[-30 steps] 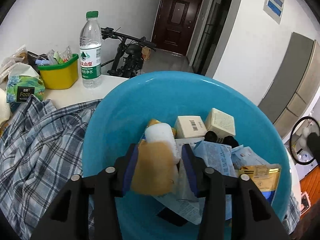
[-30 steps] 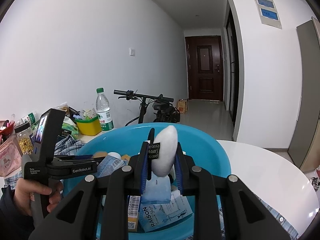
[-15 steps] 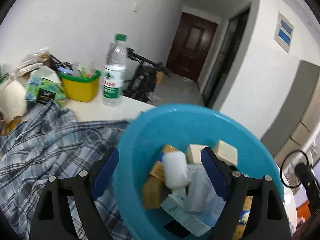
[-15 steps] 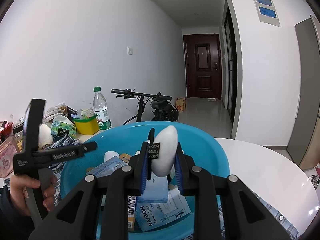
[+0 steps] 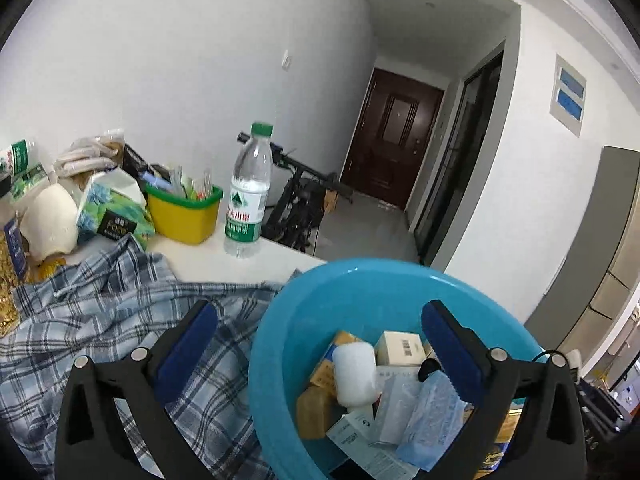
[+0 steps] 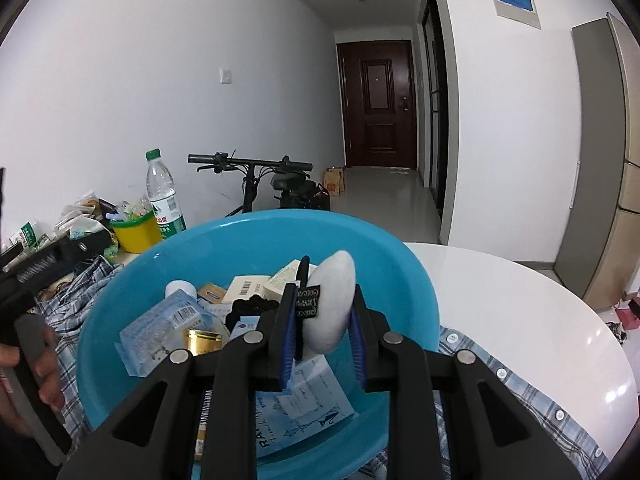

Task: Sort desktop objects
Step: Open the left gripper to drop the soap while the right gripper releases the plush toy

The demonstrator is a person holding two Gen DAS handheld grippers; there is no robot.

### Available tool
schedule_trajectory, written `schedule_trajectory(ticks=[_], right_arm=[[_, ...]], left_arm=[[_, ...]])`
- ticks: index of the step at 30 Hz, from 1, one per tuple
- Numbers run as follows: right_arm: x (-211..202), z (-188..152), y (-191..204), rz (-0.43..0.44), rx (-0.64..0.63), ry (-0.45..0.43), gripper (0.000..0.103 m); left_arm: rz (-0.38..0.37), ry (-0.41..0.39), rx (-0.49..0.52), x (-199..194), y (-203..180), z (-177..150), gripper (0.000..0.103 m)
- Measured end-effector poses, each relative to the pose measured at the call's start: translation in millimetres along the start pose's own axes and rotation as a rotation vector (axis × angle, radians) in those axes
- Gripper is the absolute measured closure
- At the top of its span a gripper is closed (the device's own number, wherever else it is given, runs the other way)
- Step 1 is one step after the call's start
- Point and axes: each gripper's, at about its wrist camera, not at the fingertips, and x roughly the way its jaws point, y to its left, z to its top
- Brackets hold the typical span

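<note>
A blue plastic basin (image 5: 360, 284) (image 6: 256, 236) holds several small boxes, packets and a white bottle (image 5: 354, 372). A brown spongy block (image 5: 314, 414) lies in it at the left. My left gripper (image 5: 320, 340) is open wide and empty above the basin's left rim. My right gripper (image 6: 322, 312) is shut on a white oval puff (image 6: 332, 300) with a black tag, held above the basin.
A plaid shirt (image 5: 100, 312) lies left of the basin on the white table (image 6: 520, 312). Behind it stand a water bottle (image 5: 250, 196), a yellow tub (image 5: 182, 214), a tissue pack (image 5: 110, 212) and snack bags. A bicycle (image 6: 280, 184) stands beyond the table.
My left gripper opened, let the brown block drop into the basin, and pulled back up and left. My right gripper stayed shut on the white puff, nearly still.
</note>
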Motion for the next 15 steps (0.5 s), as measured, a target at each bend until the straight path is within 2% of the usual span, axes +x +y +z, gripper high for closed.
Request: schedule_trajectory(ticks=[7,15], right_arm=[[12,-8,-1,-0.006,-0.012,0.054,0.081],[16,-8,-5,-0.013,0.008,0.07,0.08]], left_arm=[[-0.003,0.02,0.013,2,-5,-1,0.0],[-0.001,0.045,0.012,6,-5,-4,0.0]])
